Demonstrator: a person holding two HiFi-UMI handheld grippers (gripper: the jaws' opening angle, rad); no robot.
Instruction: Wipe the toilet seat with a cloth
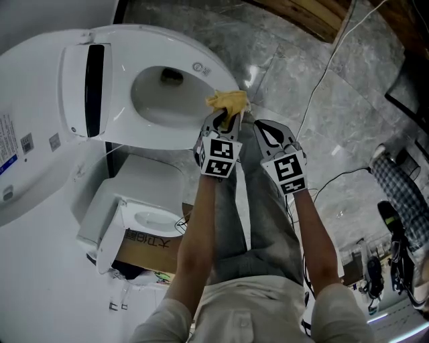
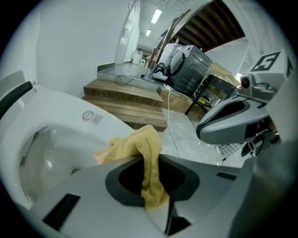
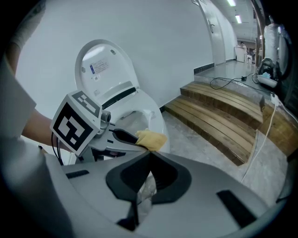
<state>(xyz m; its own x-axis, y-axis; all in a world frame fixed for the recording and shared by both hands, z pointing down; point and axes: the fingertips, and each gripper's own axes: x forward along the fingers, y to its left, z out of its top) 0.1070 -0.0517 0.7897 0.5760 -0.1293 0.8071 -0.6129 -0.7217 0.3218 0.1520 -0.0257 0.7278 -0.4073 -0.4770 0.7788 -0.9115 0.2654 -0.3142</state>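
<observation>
While the lid [image 1: 30, 100] stands raised, the left gripper [image 1: 226, 118] has its jaws clamped on a yellow cloth [image 1: 228, 100]. The cloth bunches out past the tips and seems to rest on the front rim of the white toilet seat [image 1: 153, 131]. The right gripper [image 1: 259, 125] hangs just beside the left one, jaws pressed together with nothing between them.

The grey marble floor [image 1: 348, 114] carries a white toilet [image 1: 134, 87] with an open cardboard box [image 1: 144, 251] just beside it. A white cable [image 1: 326, 70] trails across it near wooden steps [image 1: 315, 17].
</observation>
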